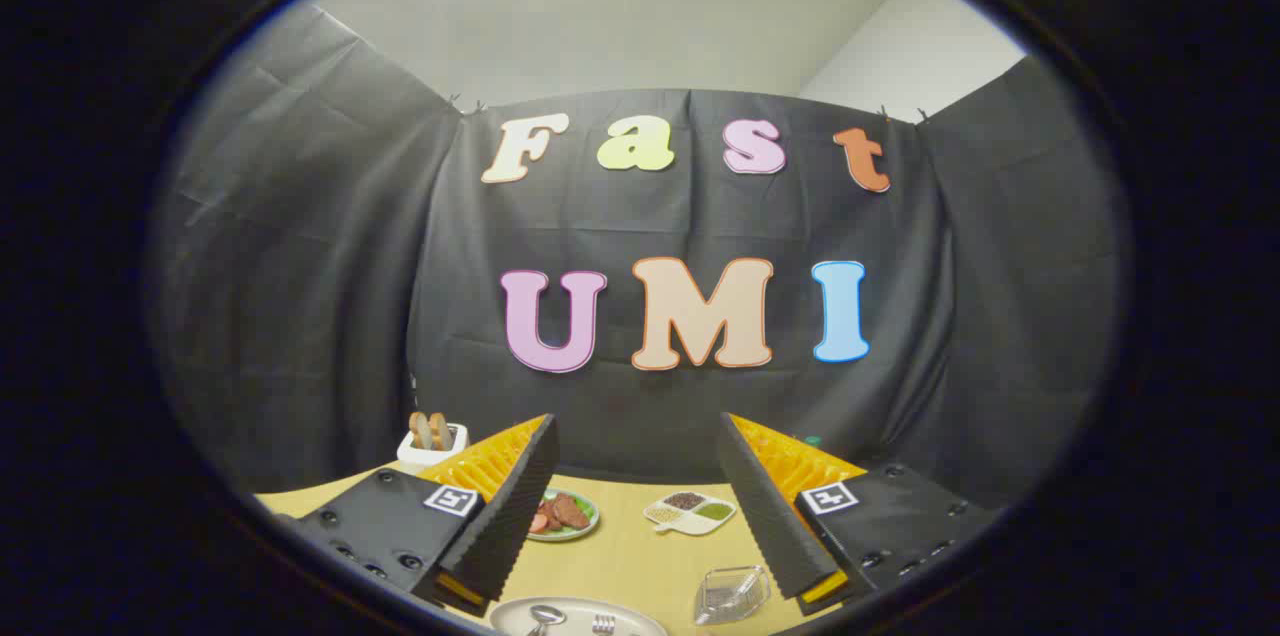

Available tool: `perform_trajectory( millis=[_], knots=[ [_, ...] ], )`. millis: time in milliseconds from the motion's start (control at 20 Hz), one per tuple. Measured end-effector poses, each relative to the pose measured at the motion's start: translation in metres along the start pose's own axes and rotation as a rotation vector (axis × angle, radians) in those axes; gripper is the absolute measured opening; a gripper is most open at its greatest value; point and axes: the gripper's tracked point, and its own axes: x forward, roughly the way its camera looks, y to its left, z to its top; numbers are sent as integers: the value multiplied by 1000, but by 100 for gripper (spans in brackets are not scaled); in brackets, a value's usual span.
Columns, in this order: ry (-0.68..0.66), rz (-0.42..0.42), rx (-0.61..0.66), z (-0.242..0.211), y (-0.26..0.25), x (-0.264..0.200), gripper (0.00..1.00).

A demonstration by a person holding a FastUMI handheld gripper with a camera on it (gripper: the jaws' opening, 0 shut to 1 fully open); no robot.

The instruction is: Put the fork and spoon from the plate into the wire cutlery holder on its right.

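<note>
The silver metal fork point(603, 624) and spoon point(545, 617) lie side by side on a pale round plate point(640, 619) at the near edge of the light wooden table point(640, 541), between the fingers. The black-and-orange gripper point(637, 446) is spread wide with nothing in it. A clear wire cutlery holder point(732, 594) stands just right of the plate, beside the right finger. Bare tabletop stretches ahead to a green plate of sliced meat point(565, 514) and a white divided dish of grains point(689, 511). A white cup with bread point(432, 441) stands beyond the left finger.
</note>
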Motion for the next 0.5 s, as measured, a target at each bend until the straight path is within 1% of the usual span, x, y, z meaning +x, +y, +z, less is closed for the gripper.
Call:
perform_trajectory(
  millis=[500],
  knots=[
    [24,25,-19,-9,10,0,100]
  ],
)
